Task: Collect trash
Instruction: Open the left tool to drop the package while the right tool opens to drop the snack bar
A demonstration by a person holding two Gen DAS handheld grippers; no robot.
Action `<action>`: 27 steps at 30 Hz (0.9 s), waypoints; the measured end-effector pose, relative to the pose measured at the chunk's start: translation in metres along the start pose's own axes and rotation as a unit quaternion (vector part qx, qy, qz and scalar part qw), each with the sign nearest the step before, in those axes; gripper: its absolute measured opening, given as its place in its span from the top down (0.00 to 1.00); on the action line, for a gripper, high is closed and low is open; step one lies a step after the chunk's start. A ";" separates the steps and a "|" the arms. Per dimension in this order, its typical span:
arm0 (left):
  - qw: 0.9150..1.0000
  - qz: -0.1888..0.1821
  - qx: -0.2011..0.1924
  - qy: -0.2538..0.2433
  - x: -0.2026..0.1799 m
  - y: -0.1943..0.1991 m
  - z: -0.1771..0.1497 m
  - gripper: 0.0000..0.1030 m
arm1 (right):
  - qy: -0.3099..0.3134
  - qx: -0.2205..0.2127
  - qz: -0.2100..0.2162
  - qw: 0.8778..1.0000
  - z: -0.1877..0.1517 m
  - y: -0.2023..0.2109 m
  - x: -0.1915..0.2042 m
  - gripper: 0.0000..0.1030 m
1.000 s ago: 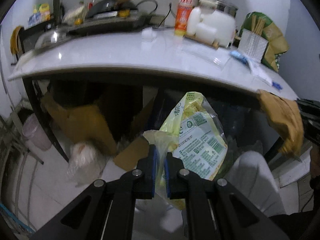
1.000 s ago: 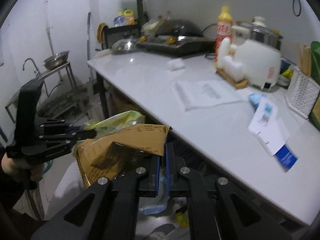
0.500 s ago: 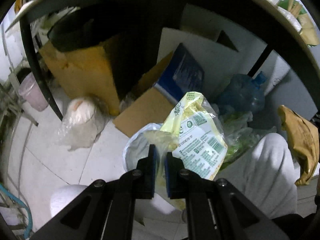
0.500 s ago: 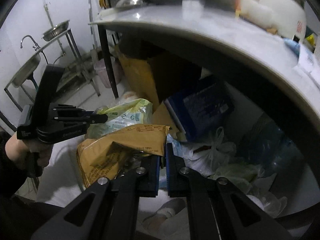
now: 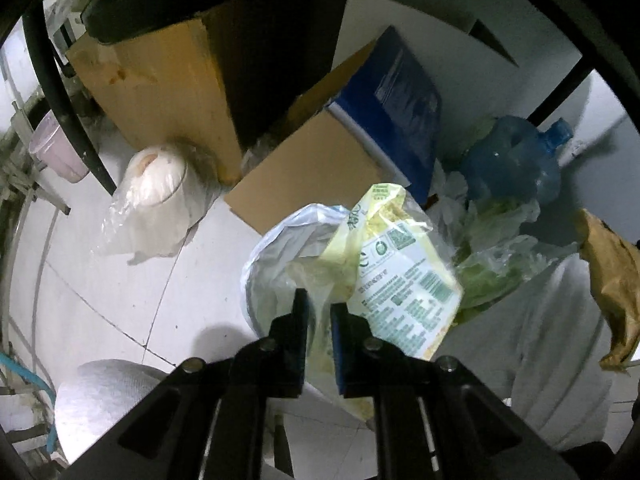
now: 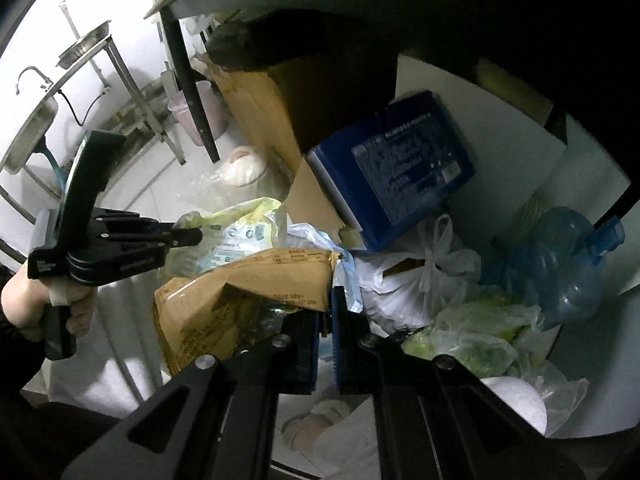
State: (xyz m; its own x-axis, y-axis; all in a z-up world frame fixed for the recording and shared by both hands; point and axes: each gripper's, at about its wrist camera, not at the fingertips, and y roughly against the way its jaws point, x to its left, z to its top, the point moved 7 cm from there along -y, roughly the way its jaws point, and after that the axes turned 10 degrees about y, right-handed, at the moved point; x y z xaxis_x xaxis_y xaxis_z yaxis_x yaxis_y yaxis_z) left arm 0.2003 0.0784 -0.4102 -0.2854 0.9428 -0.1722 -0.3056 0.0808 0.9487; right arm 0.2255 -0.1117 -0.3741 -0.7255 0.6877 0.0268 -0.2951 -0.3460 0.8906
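- Mid-task: both pieces picked up, neither dropped yet.
- Left gripper [image 5: 319,306] pinches the yellow wrapper [image 5: 404,276], hanging just above the lined bin [image 5: 260,264].
- Right gripper [image 6: 327,308] pinches the brown envelope [image 6: 248,292], beside the bin, near the wrapper.
- Left: release both into the bin.
- Clutter under the table: blue box [image 6: 392,172], water jug [image 6: 560,264], tied bags crowd the bin; wrapper may block the envelope.

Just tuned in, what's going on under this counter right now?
A person is collecting trash with two handheld grippers. The left gripper pinches a yellow-green food wrapper over a white bin lined with a plastic bag. The right gripper is shut on a crumpled brown paper mailer. Both hang above the bin; neither piece has been dropped in yet.
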 end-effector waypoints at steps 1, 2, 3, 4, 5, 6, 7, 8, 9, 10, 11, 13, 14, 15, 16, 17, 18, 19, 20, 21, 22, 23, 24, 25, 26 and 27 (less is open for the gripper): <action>1.000 -0.001 0.007 0.003 0.000 -0.005 -0.001 0.87 | -0.001 0.003 0.001 1.000 -0.001 -0.003 -0.002 0.95; 1.000 -0.002 0.013 0.006 0.001 -0.009 -0.001 0.86 | -0.001 0.005 0.001 1.000 -0.002 -0.006 -0.003 0.95; 1.000 -0.003 0.018 0.009 0.001 -0.011 -0.001 0.84 | -0.002 0.008 0.001 1.000 -0.001 -0.010 -0.005 0.95; 1.000 -0.003 0.024 0.013 0.002 -0.015 -0.001 0.81 | -0.003 0.009 0.001 1.000 -0.003 -0.011 -0.005 0.95; 0.999 -0.004 0.032 0.017 0.003 -0.019 -0.002 0.78 | -0.004 0.012 0.002 1.000 -0.003 -0.013 -0.006 0.95; 0.999 -0.003 0.035 0.020 0.004 -0.022 -0.002 0.71 | -0.004 0.015 0.002 1.000 -0.003 -0.016 -0.007 0.95; 0.999 -0.003 0.036 0.022 0.004 -0.024 -0.002 0.69 | -0.005 0.017 0.002 1.000 -0.003 -0.018 -0.008 0.95; 0.999 -0.003 0.037 0.023 0.005 -0.025 -0.002 0.67 | -0.005 0.019 0.002 1.000 -0.003 -0.020 -0.008 0.95; 0.999 -0.002 0.039 0.023 0.005 -0.027 -0.002 0.66 | -0.005 0.020 0.002 1.000 -0.002 -0.022 -0.009 0.95; 0.999 0.000 0.043 0.023 0.006 -0.030 -0.003 0.63 | -0.004 0.022 0.002 1.000 -0.002 -0.023 -0.010 0.95; 0.999 0.001 0.046 0.024 0.006 -0.032 -0.003 0.61 | -0.004 0.023 0.001 1.000 -0.001 -0.024 -0.010 0.95; 0.998 -0.003 0.050 0.028 0.007 -0.034 -0.005 0.58 | -0.003 0.026 0.001 1.000 0.000 -0.027 -0.010 0.95; 0.998 -0.004 0.051 0.030 0.008 -0.034 -0.005 0.58 | -0.003 0.028 0.001 1.000 0.000 -0.028 -0.010 0.95; 0.998 -0.006 0.051 0.032 0.009 -0.034 -0.005 0.58 | -0.002 0.030 0.002 1.000 0.001 -0.030 -0.009 0.95; 0.998 -0.009 0.051 0.035 0.010 -0.033 -0.006 0.57 | -0.001 0.031 0.002 1.000 0.001 -0.032 -0.009 0.95; 0.998 -0.011 0.050 0.036 0.010 -0.033 -0.005 0.57 | 0.000 0.032 0.002 0.999 0.001 -0.033 -0.008 0.95; 0.998 -0.012 0.047 0.039 0.012 -0.031 -0.005 0.57 | 0.002 0.035 0.003 0.999 0.002 -0.036 -0.007 0.95; 0.998 -0.013 0.045 0.041 0.014 -0.029 -0.004 0.57 | 0.003 0.036 0.004 0.999 0.002 -0.036 -0.005 0.95; 0.998 -0.015 0.043 0.042 0.015 -0.028 -0.004 0.57 | 0.004 0.037 0.004 0.999 0.003 -0.038 -0.004 0.95; 0.998 -0.017 0.041 0.044 0.017 -0.025 -0.003 0.57 | 0.007 0.039 0.005 0.999 0.004 -0.041 -0.002 0.95; 0.998 -0.018 0.040 0.045 0.019 -0.023 -0.002 0.57 | 0.008 0.040 0.005 0.999 0.004 -0.042 0.000 0.95; 0.998 -0.020 0.039 0.046 0.021 -0.021 -0.001 0.57 | 0.011 0.042 0.006 0.999 0.006 -0.045 0.003 0.95; 0.998 -0.021 0.037 0.048 0.023 -0.018 0.001 0.57 | 0.013 0.044 0.006 0.999 0.007 -0.047 0.005 0.95; 0.998 -0.023 0.032 0.050 0.026 -0.012 0.003 0.57 | 0.014 0.047 0.007 0.999 0.009 -0.050 0.007 0.95; 0.998 -0.026 0.027 0.051 0.029 -0.008 0.005 0.57 | 0.015 0.050 0.007 0.999 0.010 -0.053 0.009 0.95; 0.998 -0.027 0.023 0.052 0.031 -0.004 0.006 0.57 | 0.015 0.052 0.007 0.998 0.013 -0.057 0.011 0.95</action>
State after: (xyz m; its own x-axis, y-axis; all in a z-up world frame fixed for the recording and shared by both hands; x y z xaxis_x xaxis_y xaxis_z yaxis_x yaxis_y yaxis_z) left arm 0.1984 0.1089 -0.4181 -0.3639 0.8980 -0.2473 -0.2813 0.1471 0.9483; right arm 0.2419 -0.0763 -0.4186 -0.7486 0.6624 0.0277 -0.2190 -0.2865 0.9327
